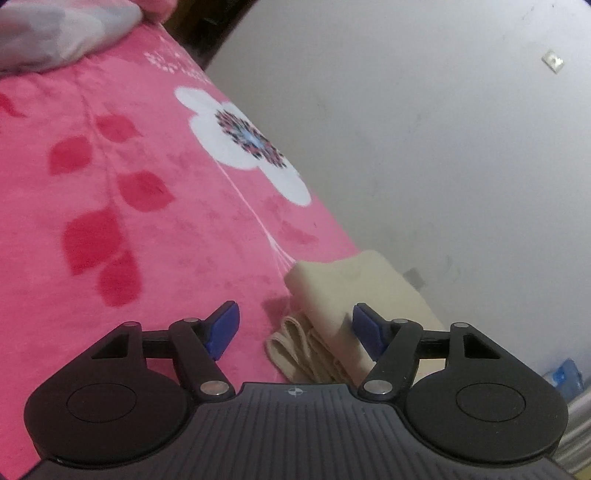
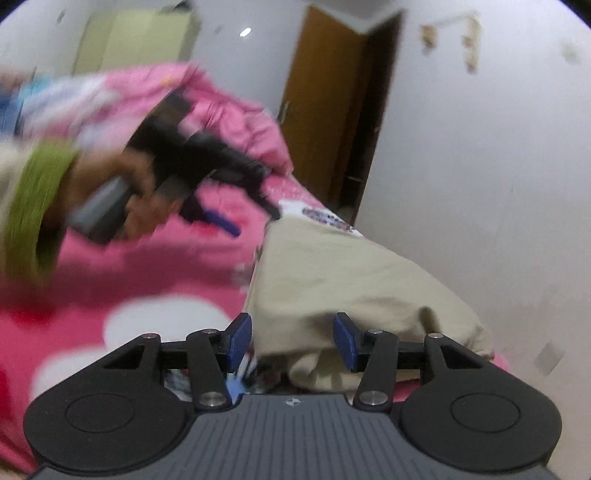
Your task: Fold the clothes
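Left wrist view: left gripper [image 1: 295, 328] hovering wide open over a pink floral blanket [image 1: 147, 221], blue pads [image 1: 221, 330] far apart, nothing between them. Just ahead and slightly right, a cream garment [image 1: 343, 291], folded into a thick bundle, lying at the blanket's edge beside a white wall [image 1: 443, 129]. Layered loops of the same cream fabric showing at the bundle's near end, between the two fingers but apparently not touched by either. Pale grey bedding [image 1: 55, 33] bunched at the far top-left corner. Large white flower print [image 1: 243, 144] on the blanket beyond the garment.

Right wrist view: right gripper [image 2: 291, 341] also spread wide, gripping nothing, its blue pads [image 2: 240, 341] straddling the near edge of the same cream garment [image 2: 351, 273], seen here as a broad smooth slab along the bed's right edge by the wall. Whether the pads touch the cloth: cannot tell. Further back, blurred by motion, a hand [image 2: 122, 192] with a green sleeve cuff [image 2: 33, 206] holding the other gripper above the blanket, its tip near the garment's far corner. Crumpled pink bedding [image 2: 229, 118] behind it; brown door [image 2: 325, 103] standing open at the back of the room.
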Available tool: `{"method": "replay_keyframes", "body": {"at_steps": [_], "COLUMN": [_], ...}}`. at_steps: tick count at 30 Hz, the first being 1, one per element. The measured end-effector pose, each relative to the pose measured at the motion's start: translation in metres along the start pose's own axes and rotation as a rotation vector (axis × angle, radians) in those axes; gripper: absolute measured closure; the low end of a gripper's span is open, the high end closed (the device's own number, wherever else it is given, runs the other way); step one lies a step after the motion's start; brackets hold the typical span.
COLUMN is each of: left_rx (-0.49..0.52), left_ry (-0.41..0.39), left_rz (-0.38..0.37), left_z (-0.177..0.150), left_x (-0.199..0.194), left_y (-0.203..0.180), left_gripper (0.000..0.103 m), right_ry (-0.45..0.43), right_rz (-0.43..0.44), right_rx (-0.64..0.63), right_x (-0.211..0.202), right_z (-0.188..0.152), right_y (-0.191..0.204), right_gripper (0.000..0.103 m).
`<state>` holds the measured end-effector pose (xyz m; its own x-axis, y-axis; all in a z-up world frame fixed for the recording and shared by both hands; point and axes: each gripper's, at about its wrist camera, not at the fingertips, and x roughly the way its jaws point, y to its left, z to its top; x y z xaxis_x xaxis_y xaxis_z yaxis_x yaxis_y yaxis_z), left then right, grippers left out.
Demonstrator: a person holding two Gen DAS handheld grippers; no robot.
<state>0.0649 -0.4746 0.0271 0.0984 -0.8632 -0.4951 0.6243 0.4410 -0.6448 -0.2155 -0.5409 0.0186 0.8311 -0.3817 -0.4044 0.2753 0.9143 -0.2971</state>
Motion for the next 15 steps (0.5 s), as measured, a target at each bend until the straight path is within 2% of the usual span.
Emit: {"method": "replay_keyframes", "body": {"at_steps": [2, 3, 4, 5, 6, 7, 8, 11, 15], "left_rx": [-0.007, -0.010, -0.013, -0.017, -0.020, -0.010, 0.000, 0.008, 0.011], "left_ry": [0.006, 0.009, 0.012, 0.015, 0.018, 0.014, 0.003, -0.020, -0.043], "left_rz": [-0.004, -0.006, -0.008, -0.010, -0.012, -0.015, -0.026, -0.057, -0.051], "left_z": [-0.001, -0.001, -0.002, -0.002, -0.003, -0.002, 0.000, 0.009, 0.016], "left_x": [0.006, 0.009, 0.012, 0.015, 0.019, 0.019, 0.017, 0.011, 0.011], "left_y": [-0.001, -0.001, -0.001, -0.002, -0.002, -0.004, -0.007, -0.011, -0.009], "left_gripper": [0.046, 0.054, 0.062, 0.067, 0.072, 0.080, 0.082, 0.087, 0.090], "right_ry": [0.026, 0.039, 0.047, 0.046, 0.042, 0.028, 0.006, -0.057, -0.093], "right_rz": [-0.047, -0.070, -0.104, -0.121, -0.135, -0.148, -0.160, -0.170, -0.120], "right_rx": [-0.088, -0.132, -0.185, -0.207, -0.221, -0.212, -0.186, -0.099, -0.063], "right_x": [0.007, 0.010, 0.014, 0.013, 0.012, 0.009, 0.005, -0.007, -0.008], "right_z": [-0.004, -0.005, -0.006, -0.006, -0.006, -0.003, 0.003, 0.018, 0.021], "right_y": [0.012, 0.018, 0.024, 0.027, 0.028, 0.028, 0.024, 0.009, 0.010], "right_gripper": [0.054, 0.055, 0.062, 0.073, 0.077, 0.087, 0.091, 0.093, 0.093]}}
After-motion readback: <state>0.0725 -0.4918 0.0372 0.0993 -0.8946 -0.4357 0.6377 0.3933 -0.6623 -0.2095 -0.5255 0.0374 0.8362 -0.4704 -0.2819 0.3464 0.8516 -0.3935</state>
